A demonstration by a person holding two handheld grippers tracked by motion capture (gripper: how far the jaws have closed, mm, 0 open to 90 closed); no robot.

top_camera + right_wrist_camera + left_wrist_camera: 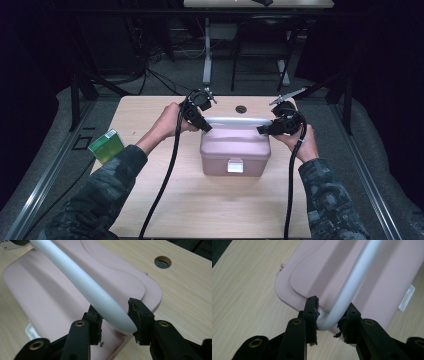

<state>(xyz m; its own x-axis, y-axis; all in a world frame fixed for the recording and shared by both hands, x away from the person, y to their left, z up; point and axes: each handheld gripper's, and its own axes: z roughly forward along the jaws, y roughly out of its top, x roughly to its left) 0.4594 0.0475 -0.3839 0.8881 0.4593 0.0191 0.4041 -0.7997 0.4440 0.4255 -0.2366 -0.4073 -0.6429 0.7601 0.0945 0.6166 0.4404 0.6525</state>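
Pale pink plastic lidded box (pixel 235 147) at mid light wooden bench (pixel 210 205), white latch toward the person. White tubular carry handle (pixel 235 120) raised over the lid, long axis left to right, one bend per tool. Left tool (pixel 331 315) straddling the left bend, pads touching or nearly so. Right tool (pixel 113 317) straddling the right bend, slightly spread. Equally near, so likely a straight, level lift. Green carton (pixel 106 145) at left edge.
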